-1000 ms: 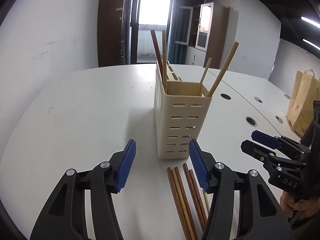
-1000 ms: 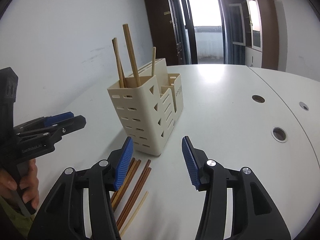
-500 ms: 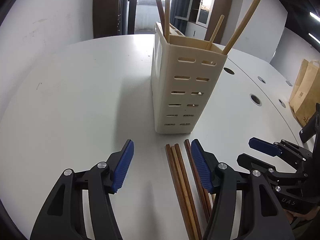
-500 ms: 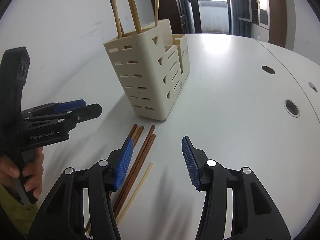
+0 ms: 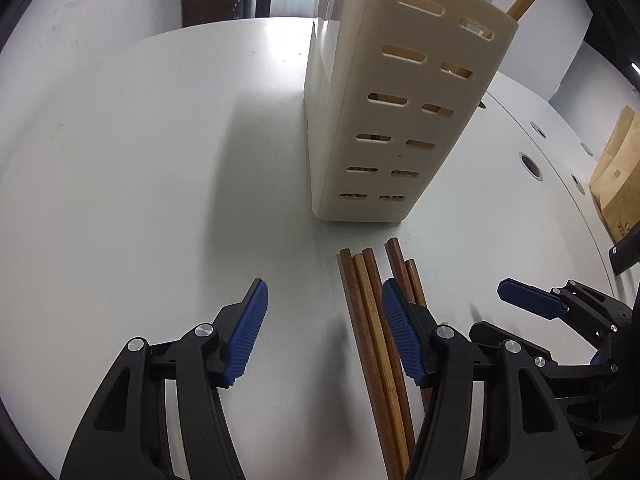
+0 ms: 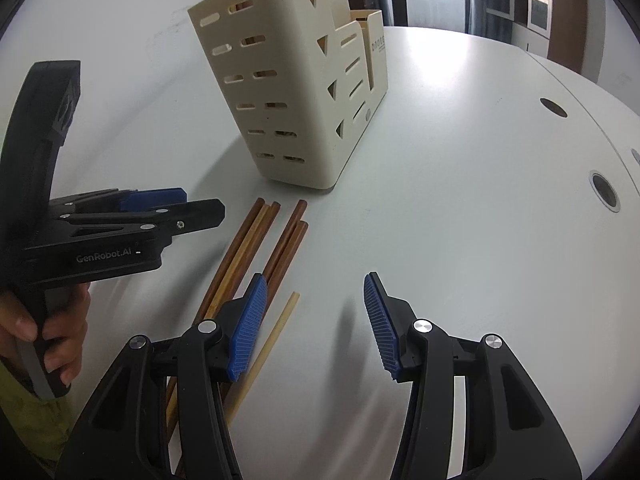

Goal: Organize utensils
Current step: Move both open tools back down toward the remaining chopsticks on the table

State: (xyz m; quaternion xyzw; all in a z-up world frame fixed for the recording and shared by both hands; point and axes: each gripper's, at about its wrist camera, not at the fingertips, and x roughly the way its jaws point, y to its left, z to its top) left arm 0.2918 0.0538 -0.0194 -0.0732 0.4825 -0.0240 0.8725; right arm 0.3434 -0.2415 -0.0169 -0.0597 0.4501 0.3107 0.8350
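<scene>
Chopsticks [image 5: 372, 320]: loose bundle flat on the table [image 5: 140, 160], long axis toward the holder [image 5: 384, 120].
Left gripper [image 5: 324, 336]: half open, empty; bundle under its right finger.
Right gripper [image 6: 316, 320]: half open, empty; bundle at its left finger.

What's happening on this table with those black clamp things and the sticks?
A person holds a two-finger tool in each hand over a white table, tidying chopsticks. Loose chopsticks lie flat in front of a cream utensil holder, which already has a few standing in it. The left tool and the right tool both hang open just above the loose ones. Neither grips anything yet.
</scene>
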